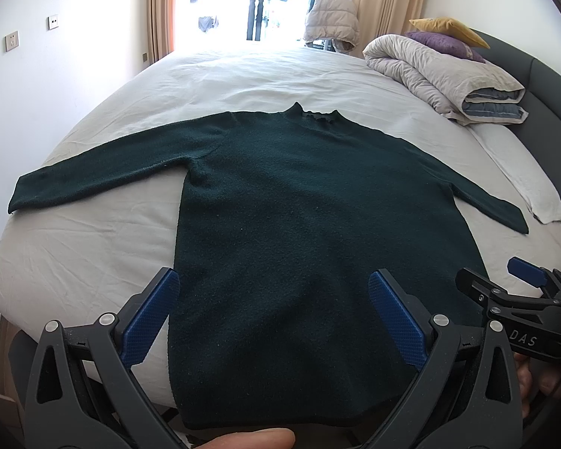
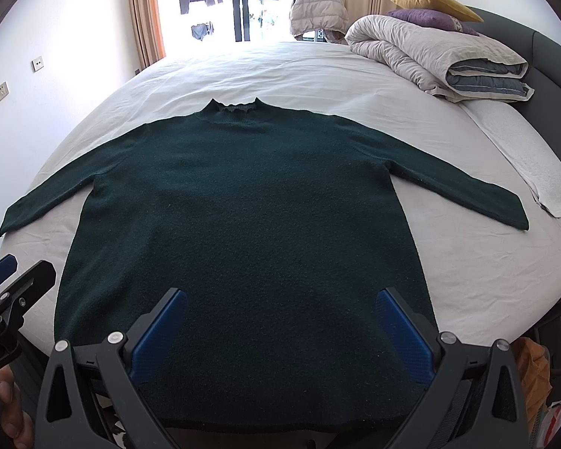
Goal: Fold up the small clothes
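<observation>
A dark green sweater lies flat on the white bed sheet, collar away from me, both sleeves spread out sideways. It also shows in the right wrist view. My left gripper is open and empty above the sweater's lower left part, near the hem. My right gripper is open and empty above the lower middle of the sweater. The right gripper also shows at the right edge of the left wrist view. The left gripper shows at the left edge of the right wrist view.
A rolled duvet with purple and yellow pillows lies at the bed's far right. A folded white towel lies by the right sleeve. A puffy jacket hangs near the window. The grey bed frame curves along the right.
</observation>
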Motion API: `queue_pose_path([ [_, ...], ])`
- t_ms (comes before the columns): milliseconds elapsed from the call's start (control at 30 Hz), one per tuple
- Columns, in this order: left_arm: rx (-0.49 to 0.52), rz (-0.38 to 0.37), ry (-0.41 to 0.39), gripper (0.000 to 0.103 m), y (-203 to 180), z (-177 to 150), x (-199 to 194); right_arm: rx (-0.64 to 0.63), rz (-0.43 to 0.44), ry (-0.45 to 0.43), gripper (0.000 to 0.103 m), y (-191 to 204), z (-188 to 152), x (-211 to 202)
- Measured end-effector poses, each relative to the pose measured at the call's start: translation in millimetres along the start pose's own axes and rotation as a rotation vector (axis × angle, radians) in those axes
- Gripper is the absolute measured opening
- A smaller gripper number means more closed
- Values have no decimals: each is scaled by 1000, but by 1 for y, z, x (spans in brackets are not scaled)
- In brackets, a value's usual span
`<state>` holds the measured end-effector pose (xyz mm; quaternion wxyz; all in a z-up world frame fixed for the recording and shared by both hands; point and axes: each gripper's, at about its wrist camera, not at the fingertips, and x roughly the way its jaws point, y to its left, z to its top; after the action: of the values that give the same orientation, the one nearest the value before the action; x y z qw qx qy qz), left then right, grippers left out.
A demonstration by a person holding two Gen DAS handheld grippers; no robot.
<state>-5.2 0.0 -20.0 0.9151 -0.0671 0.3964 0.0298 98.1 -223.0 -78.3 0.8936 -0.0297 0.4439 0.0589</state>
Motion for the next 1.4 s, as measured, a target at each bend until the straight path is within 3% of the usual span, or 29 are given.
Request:
queue_pose_path([
  [467, -12, -18, 6, 103, 1, -2, 1, -1, -1, 3, 103, 2, -1, 2],
  [600, -38, -37, -31, 103, 14, 0, -1, -1, 6, 3, 103, 2, 1, 3],
  [733, -145, -124, -51, 103, 52, 7, 0, 17, 38, -17, 103, -2, 3, 4],
  [900, -274, -285, -174, 103, 120, 20, -4, 34, 114, -103, 103, 0, 10, 1],
  [1000, -333, -242, -137, 103, 161, 26, 3, 47, 157, -144, 103, 1, 16, 0],
  [1067, -458, -285, -142, 103, 203, 23, 11, 59, 181, -165, 100, 1, 21, -1],
  [1267, -971, -418, -262, 103, 338, -4, 42, 86, 245, -186, 91, 3, 30, 4],
  [1400, -1113, -428, -275, 102, 373, -8, 63, 79, 272, -162, 83, 9, 34, 11],
])
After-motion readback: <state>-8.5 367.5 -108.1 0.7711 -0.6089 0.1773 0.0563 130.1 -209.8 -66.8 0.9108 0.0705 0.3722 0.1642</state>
